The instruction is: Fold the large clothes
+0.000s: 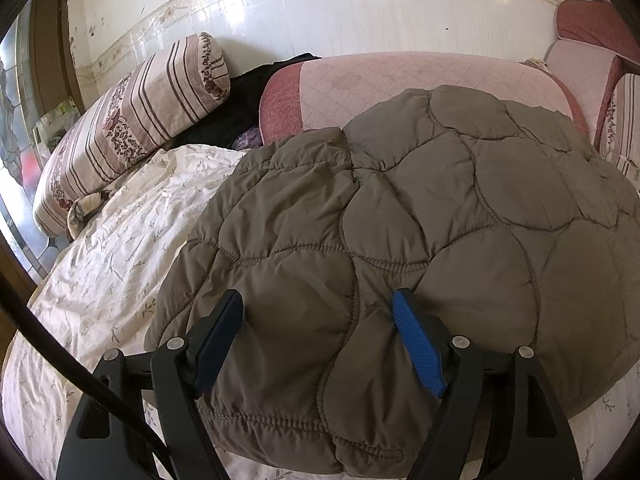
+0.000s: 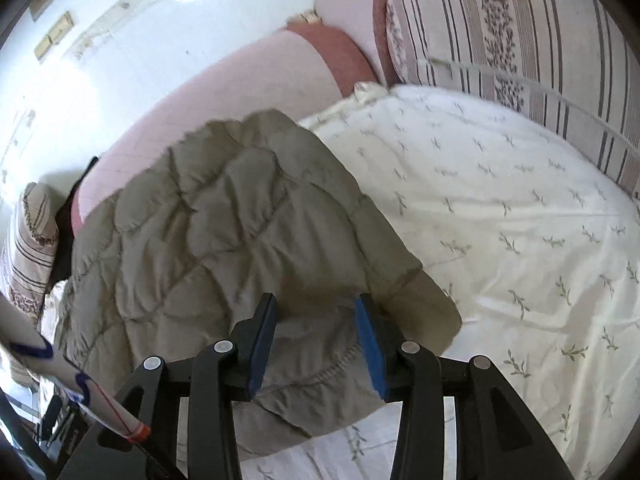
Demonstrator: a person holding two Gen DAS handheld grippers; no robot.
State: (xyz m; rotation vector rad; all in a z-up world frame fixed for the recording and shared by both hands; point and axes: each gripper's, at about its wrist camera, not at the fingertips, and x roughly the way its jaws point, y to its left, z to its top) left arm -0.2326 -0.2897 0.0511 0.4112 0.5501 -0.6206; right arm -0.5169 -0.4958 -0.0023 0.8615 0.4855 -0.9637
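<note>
**Mia:** What is the left gripper (image 1: 318,300) doing?

**Ben:** Its two fingers stand wide apart over the jacket (image 1: 400,220); one pad is dark, one pad is blue (image 1: 416,344); the puffy cloth bulges up between them; I see a gap by the dark pad, so it is not squeezing the jacket; it is open.

**Mia:** And the right gripper (image 2: 316,304)?

**Ben:** Its fingers sit closer together, but they are parted too; the near edge of the jacket (image 2: 224,232) lies under and between them; the pads do not pinch it, so that one is open as well; this picture is a bit blurry.

**Mia:** Where is the jacket?

**Ben:** It is a brown-grey quilted jacket with curvy stitch lines; it lies folded on the bed, on a cream sheet (image 1: 112,248) with little leaf sprigs; from the right side the sheet (image 2: 500,220) spreads out wide beside it.

**Mia:** What is past the jacket?

**Ben:** A pink cushion (image 1: 380,80) with a darker red end sits just behind it, and the far edge of the jacket touches it; to the left lies a long striped pillow (image 1: 132,128) with flowers on it; something black (image 1: 248,96) is tucked between that pillow and the pink cushion; behind all of it is a shiny white wall (image 1: 320,12).

**Mia:** Anything else?

**Ben:** A white stick with blue marks and a red band (image 2: 72,380) shows low on the left in the right view.
</note>
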